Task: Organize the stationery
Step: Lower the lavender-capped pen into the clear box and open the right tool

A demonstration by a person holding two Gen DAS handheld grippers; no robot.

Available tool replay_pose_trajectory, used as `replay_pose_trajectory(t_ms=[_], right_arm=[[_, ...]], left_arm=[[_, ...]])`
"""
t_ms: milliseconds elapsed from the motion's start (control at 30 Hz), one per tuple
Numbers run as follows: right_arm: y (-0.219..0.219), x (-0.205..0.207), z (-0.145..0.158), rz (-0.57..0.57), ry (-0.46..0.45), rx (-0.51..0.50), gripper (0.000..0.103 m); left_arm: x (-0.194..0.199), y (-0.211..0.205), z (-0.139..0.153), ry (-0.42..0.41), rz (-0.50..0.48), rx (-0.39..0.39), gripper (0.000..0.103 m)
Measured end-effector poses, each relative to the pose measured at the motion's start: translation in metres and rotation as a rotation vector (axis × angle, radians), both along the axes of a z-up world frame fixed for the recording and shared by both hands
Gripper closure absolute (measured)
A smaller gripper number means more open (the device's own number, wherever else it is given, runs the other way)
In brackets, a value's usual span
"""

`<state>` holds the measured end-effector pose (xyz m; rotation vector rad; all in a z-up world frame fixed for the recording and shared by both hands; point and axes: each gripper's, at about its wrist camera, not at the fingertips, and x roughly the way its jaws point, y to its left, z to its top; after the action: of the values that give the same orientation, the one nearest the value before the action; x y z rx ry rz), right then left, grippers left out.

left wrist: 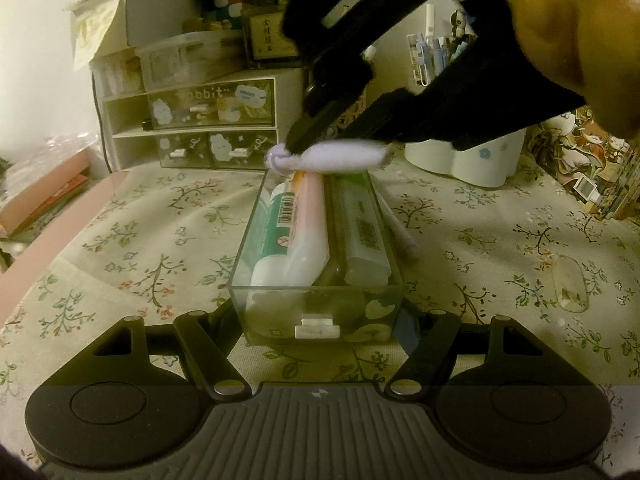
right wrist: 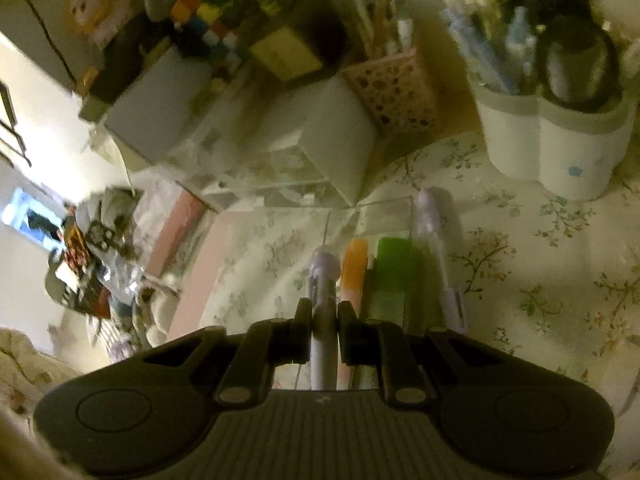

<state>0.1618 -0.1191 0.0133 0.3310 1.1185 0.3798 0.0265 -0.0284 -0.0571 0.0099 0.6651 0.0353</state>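
While the left gripper point(left wrist: 320, 320) stands wide apart around the near end of the clear drawer tray point(left wrist: 256, 236) on the floral-clothed bench point(left wrist: 120, 240), a teal glue stick point(left wrist: 276, 220), a pink tube point(left wrist: 310, 216) and a pale green highlighter point(left wrist: 362, 232) lie lengthwise inside it. Beyond, above the tray's far end, the right gripper point(right wrist: 324, 316) is clamped on a lilac pen point(left wrist: 328, 158). Another lilac pen point(left wrist: 402, 232) lies just right of the tray. Farther back stands a white pen holder point(left wrist: 468, 160).
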Motion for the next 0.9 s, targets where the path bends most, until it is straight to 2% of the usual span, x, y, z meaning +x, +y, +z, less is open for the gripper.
replay_pose_trajectory(t_ms=[200, 500, 633, 800, 900], right_arm=[[0.011, 0.012, -0.009, 0.051, 0.032, -0.042, 0.089], [0.02, 0.015, -0.006, 0.099, 0.035, -0.059, 0.089], [0.01, 0.01, 0.002, 0.073, -0.023, -0.066, 0.089], [-0.036, 0.003, 0.014, -0.047, -0.087, -0.044, 0.089], [-0.063, 0.0, 0.009, -0.109, -0.087, -0.065, 0.089]], left_arm=[[0.0, 0.0, 0.0, 0.0, 0.0, -0.003, 0.031], [0.0, -0.001, 0.0, -0.001, -0.004, 0.0, 0.031], [0.0, -0.001, 0.0, -0.001, -0.004, 0.0, 0.031], [0.0, -0.001, 0.0, -0.001, -0.003, -0.001, 0.031], [0.0, -0.001, 0.0, -0.001, -0.003, -0.002, 0.031]])
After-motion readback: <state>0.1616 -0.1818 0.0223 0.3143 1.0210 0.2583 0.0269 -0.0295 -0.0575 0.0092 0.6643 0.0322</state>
